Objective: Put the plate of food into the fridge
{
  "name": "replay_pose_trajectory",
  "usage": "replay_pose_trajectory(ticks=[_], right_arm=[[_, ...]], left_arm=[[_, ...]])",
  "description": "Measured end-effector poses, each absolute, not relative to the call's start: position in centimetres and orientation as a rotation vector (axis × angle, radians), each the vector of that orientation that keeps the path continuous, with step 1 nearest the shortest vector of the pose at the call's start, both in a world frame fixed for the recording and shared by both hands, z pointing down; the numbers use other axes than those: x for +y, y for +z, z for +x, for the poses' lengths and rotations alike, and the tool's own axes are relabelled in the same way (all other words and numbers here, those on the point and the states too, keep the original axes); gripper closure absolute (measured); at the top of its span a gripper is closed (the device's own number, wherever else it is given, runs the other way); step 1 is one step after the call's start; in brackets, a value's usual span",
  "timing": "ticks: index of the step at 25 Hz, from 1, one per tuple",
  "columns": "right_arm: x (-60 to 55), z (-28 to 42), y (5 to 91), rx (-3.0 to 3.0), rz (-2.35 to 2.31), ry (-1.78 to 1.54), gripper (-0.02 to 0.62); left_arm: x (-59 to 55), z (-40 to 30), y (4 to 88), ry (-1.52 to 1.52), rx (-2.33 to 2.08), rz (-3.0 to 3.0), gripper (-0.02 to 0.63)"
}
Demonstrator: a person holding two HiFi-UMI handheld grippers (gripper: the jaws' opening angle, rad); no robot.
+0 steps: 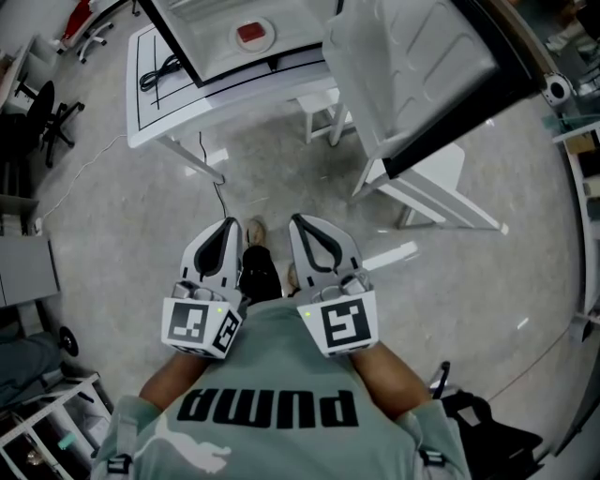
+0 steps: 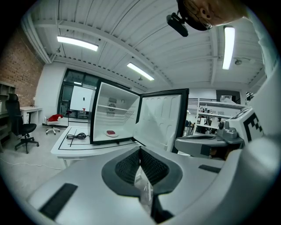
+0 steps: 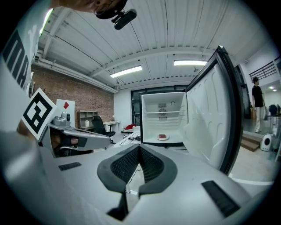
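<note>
**Status.** The left gripper (image 1: 229,225) and right gripper (image 1: 299,221) are both clenched and empty, with the pads meeting at the tips. They are held side by side close to the chest. The plate (image 1: 271,37) with its food (image 1: 253,34) sits on the fridge (image 1: 206,28) floor at 12 o'clock from the grippers. The door (image 1: 412,56) stands wide open at 1 to 2 o'clock. The likely remaining step is to close the door.

**Hazards.**
- Slip: clenched jaws that push on the smooth door panel may skid off, leaving the door ajar.
- Rebound: a hard swing may bounce the door off its seal (image 1: 469,112).
- Jolt: a slam may slide the plate on the slick liner. How near the plate lies to the front lip cannot be judged.
- Snag: the cable (image 1: 161,67) lies on the table (image 1: 155,117) at 11 o'clock, beside the fridge. A low sweep on that side may catch it.

**Materials and shapes.**
- Plate: round, shallow, white, probably rigid ceramic or plastic.
- Food: a flat red slab.
- Fridge liner and inner door: glossy white moulded plastic, with ribs and recesses.
- Shelf (image 3: 163,113): thin wire rack, high in the cavity.
- Pads: black, finely gridded rubber in curved grey shells.
- Floor (image 1: 141,234): polished grey concrete.
</note>
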State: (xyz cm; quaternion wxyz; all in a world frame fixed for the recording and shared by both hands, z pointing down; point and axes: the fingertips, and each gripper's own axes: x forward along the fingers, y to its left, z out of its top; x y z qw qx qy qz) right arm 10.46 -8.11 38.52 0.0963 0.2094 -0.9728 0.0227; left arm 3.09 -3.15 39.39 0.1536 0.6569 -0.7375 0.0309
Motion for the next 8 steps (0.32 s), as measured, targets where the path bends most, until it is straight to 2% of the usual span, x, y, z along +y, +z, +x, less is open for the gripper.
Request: replay_pose_trajectory(ticks=[8], right_arm=[[-8.49,9.64,38.58,-2.870,0.630,0.060,0.591]], left_arm=[[-3.96,2.21,39.39,0.112,-2.105,1.917,0.600]])
